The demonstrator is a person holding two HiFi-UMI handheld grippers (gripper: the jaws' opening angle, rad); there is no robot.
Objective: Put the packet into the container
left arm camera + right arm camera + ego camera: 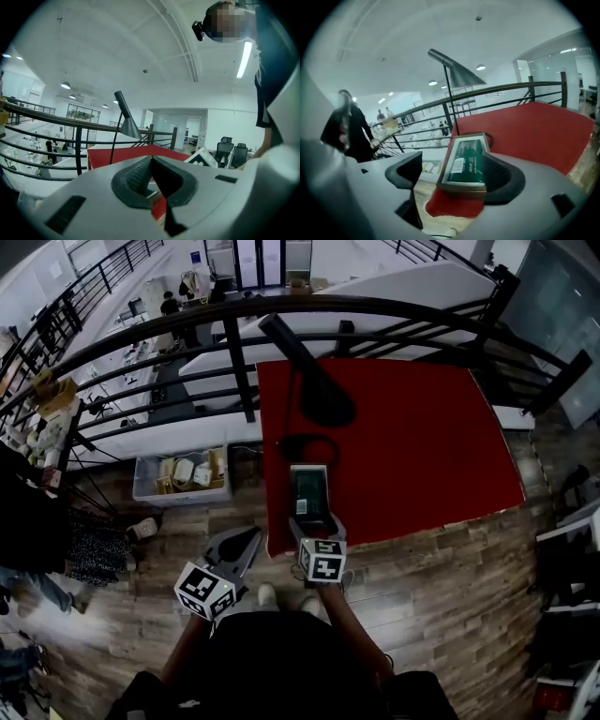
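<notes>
A dark green packet (pixel 308 491) lies flat inside a shallow rectangular container (pixel 310 468) at the near edge of the red table (pixel 412 446). My right gripper (pixel 317 523) hovers just short of the container's near end, jaws spread wide and empty. In the right gripper view, the packet (pixel 468 161) and the container's brown rim (pixel 461 188) sit just beyond the right gripper (pixel 454 172). My left gripper (pixel 246 542) hangs off the table's left corner over the wooden floor. In its own view, the left gripper (pixel 151 161) has its fingertips touching and nothing between them.
A black lamp (pixel 309 371) stands on the table behind the container, its cord looping nearby. A dark railing (pixel 234 362) runs along the table's far and left sides. A white crate (pixel 183 474) of items sits below at left. A person (pixel 344 126) stands left.
</notes>
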